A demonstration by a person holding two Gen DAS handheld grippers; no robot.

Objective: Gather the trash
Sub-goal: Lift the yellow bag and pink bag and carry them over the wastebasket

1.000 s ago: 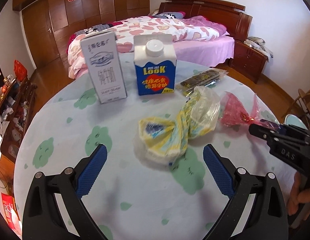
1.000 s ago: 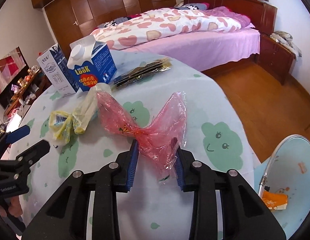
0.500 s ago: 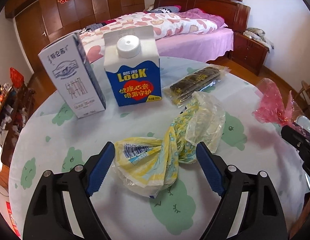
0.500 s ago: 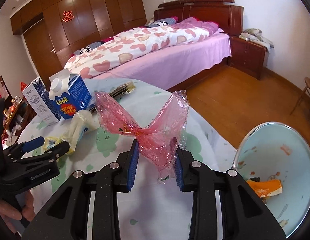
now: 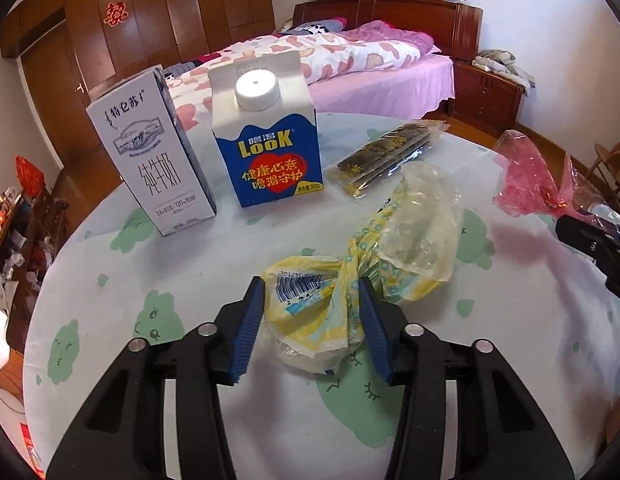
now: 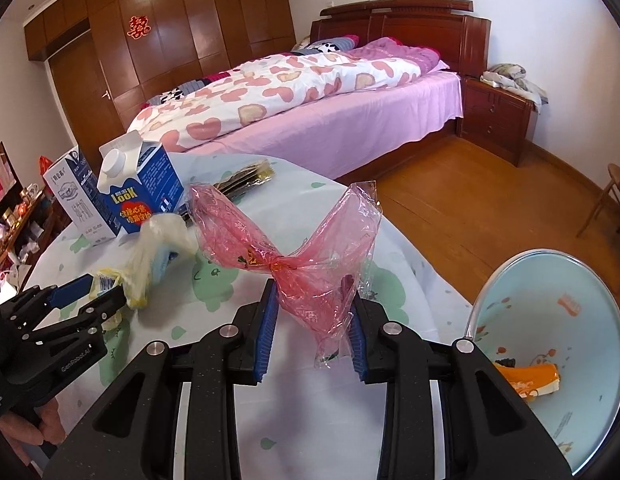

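My left gripper (image 5: 312, 328) is shut on a crumpled yellow plastic wrapper (image 5: 362, 276) that still lies on the round table (image 5: 110, 292). My right gripper (image 6: 312, 330) is shut on a red cellophane wrapper (image 6: 294, 252) and holds it above the table's right edge. The red wrapper also shows at the right of the left wrist view (image 5: 526, 184). A light blue trash bin (image 6: 550, 312) stands on the floor at lower right, with an orange packet (image 6: 530, 378) inside.
A white milk carton (image 5: 150, 152), a blue LOOK carton (image 5: 270, 136) and a dark snack packet (image 5: 386, 156) stand at the back of the table. A bed (image 6: 310, 92) and nightstand (image 6: 494, 116) lie beyond. Wooden floor lies to the right.
My left gripper moved forward and closed on the yellow wrapper. My right gripper lifted the red wrapper and swung right, bringing the bin further into view.
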